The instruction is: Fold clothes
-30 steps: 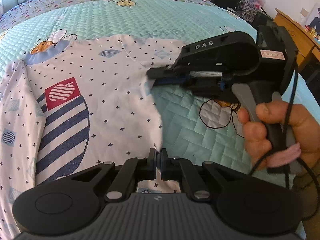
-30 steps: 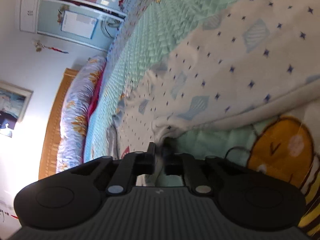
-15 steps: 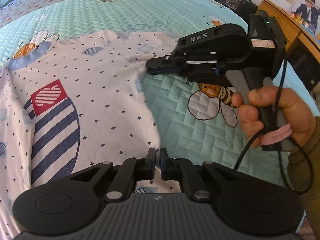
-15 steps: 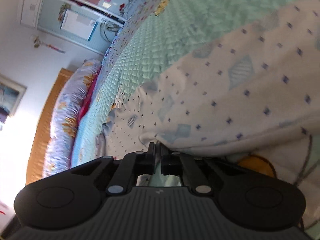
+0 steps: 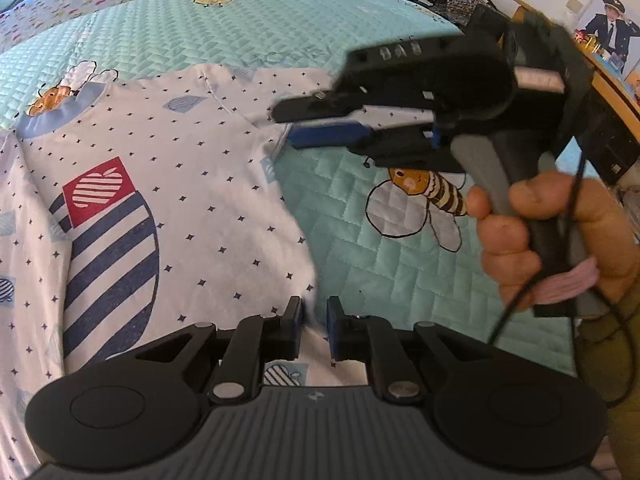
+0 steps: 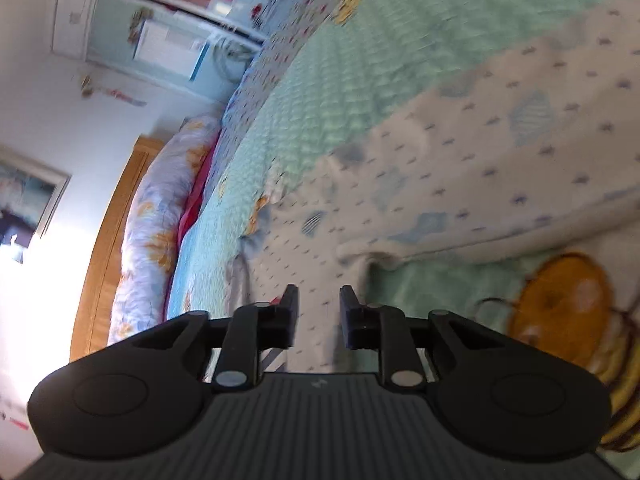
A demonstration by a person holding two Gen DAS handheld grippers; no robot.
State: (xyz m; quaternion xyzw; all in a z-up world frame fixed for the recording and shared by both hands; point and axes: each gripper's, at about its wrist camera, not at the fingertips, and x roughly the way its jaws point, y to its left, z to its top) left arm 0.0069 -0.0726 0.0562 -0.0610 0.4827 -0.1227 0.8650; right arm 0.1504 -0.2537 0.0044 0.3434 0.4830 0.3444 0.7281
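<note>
Both tools are letting go of the shirt, a white dotted one with a navy-striped print, which lies spread on the quilted bed.

The left tool has its jaws opening. A narrow gap shows between them, with the shirt's near edge just ahead of and under the tips, no longer pinched. The right tool, seen from the left wrist as a blurred black body held in a hand, is also opening. Its jaws stand clearly apart, with fabric lying in front of them but not pressed between the pads.

The main risk, as I judge it, is snagging. If either tool pulls away before the cloth has dropped fully clear of the pads, the hem could be dragged along, undoing the flat edge just ahead of the left tool. The small bunched corner just beyond the right tool's right finger looks ready to stay crumpled, which would spoil a clean crease. A trailing cable below the hand could also brush the fabric.

Much is hard to read. The right wrist view is motion-blurred, so I cannot tell whether a thread of cloth touches the pads. The shirt's left sleeve runs out of frame to the left of the left tool, and its bottom edge is hidden under that tool's body. Whether the right side is already folded under cannot be made out.
</note>
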